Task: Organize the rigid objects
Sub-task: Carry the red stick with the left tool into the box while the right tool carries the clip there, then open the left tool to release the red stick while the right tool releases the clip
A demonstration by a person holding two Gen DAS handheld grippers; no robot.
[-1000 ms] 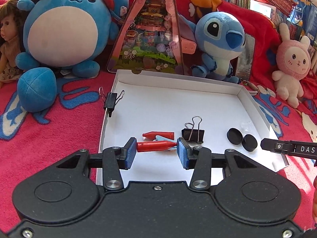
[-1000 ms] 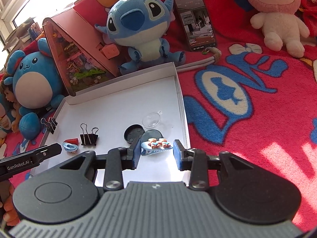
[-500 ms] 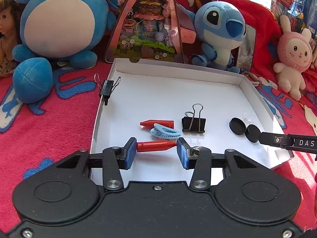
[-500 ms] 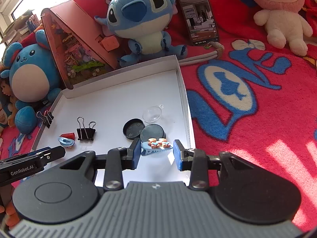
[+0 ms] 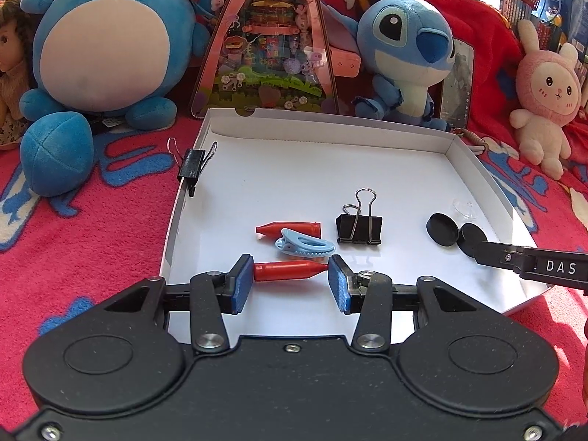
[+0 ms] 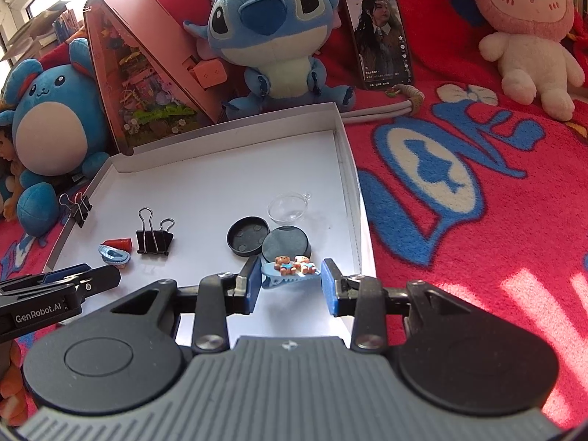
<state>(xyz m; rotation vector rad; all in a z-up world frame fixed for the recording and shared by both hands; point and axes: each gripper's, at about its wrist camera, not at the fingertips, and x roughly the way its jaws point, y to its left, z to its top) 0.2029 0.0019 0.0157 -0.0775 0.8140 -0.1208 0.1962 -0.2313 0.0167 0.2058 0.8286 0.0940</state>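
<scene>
My left gripper (image 5: 291, 279) is shut on a red crayon-shaped piece (image 5: 290, 271), held lengthwise between the blue pads over the front of the white tray (image 5: 330, 121). In the tray lie a second red piece (image 5: 288, 228), a blue hair clip (image 5: 305, 247), a black binder clip (image 5: 359, 228), two black round lids (image 5: 443, 228) and a clear dome (image 6: 288, 206). My right gripper (image 6: 290, 282) is shut on a blue hair clip with bear figures (image 6: 290, 269) above the tray's front right part. Another binder clip (image 5: 192, 163) grips the tray's left wall.
Plush toys stand behind the tray: a round blue one (image 5: 106, 36), a Stitch (image 5: 404, 55) and a pink rabbit (image 5: 544, 95). A triangular pink toy box (image 5: 272, 44) and a phone (image 6: 380, 33) lean at the back. A red blanket (image 6: 477, 183) lies under everything.
Both grippers have drawn back toward the tray's front edge with their pieces still held. The tray's contents have not moved.
</scene>
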